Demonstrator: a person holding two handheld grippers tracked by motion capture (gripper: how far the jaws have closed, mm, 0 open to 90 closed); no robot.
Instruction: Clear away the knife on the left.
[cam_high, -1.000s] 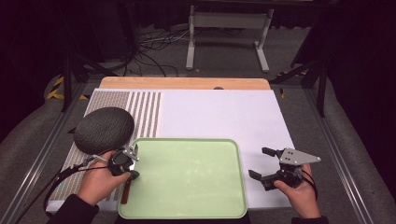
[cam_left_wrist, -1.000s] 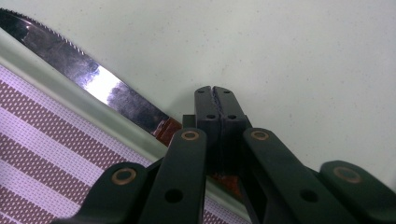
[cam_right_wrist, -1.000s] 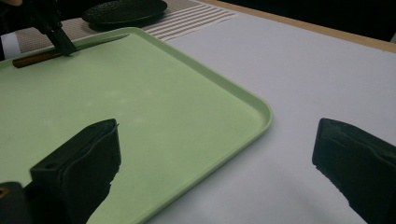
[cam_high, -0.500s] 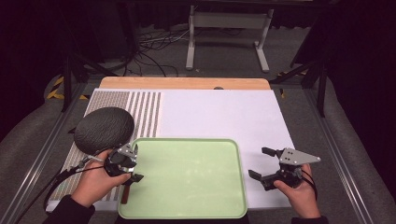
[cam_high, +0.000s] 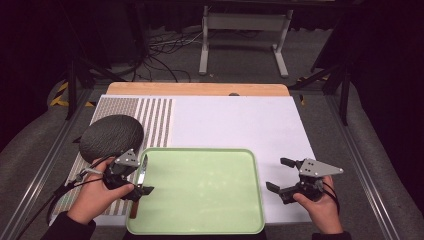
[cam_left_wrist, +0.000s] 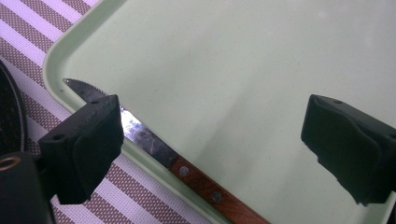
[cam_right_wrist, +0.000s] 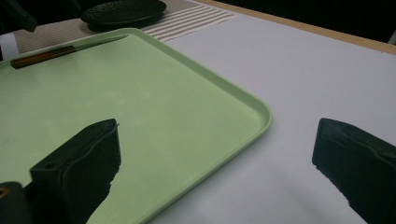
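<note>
Knife (cam_left_wrist: 154, 147) lies along tray's (cam_high: 200, 227) left rim, under the spread left tool (cam_high: 143, 175). Thin, stiff, slick blade; take the wooden handle. Right tool (cam_high: 277, 176) spread, idle.

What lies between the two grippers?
In the high view, the green tray lies between the left gripper and right gripper; its floor is bare.

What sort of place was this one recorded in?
Probably a lab or studio recording bench: a white-topped table ringed by dark drapes, loose cables on the floor, and staged props, a green tray and knife.
</note>
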